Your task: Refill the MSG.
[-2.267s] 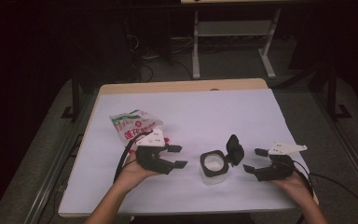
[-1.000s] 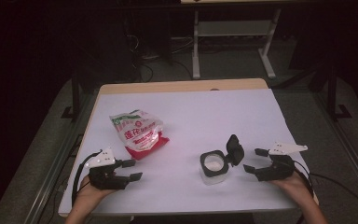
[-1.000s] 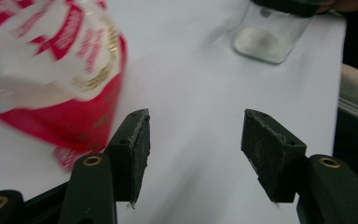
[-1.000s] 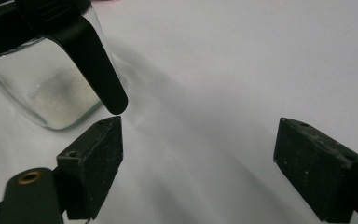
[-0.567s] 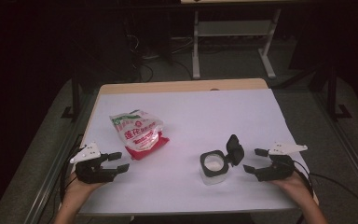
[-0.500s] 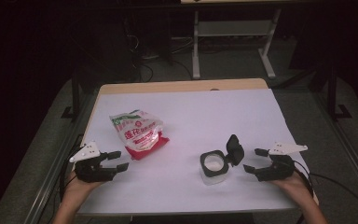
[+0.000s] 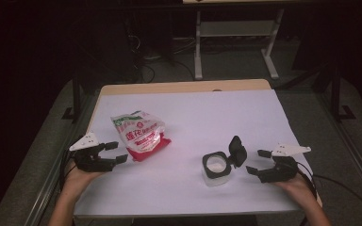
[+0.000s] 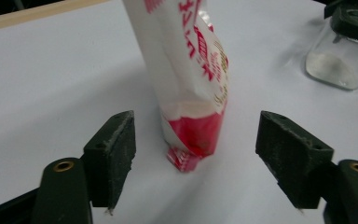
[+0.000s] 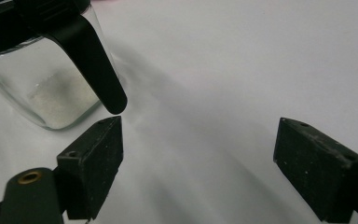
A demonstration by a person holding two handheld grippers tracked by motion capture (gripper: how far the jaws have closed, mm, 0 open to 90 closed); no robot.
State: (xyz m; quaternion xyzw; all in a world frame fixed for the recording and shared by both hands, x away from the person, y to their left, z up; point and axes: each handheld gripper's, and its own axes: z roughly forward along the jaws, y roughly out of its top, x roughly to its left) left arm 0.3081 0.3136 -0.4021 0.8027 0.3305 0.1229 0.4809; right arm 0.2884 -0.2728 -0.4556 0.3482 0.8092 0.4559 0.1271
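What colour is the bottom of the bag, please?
Red, clearest in the left gripper view: bag.

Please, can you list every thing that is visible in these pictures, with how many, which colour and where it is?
bag: 1, white with red bottom and green print, left half of table, ahead of left gripper
jar: 1, clear glass, white powder inside, black flip lid open, right of centre
table: 1, white top, wooden far edge
left gripper: 1, black, jaws open, near left edge
right gripper: 1, black, jaws open, right of jar
hands: 2, near edge, holding the grippers
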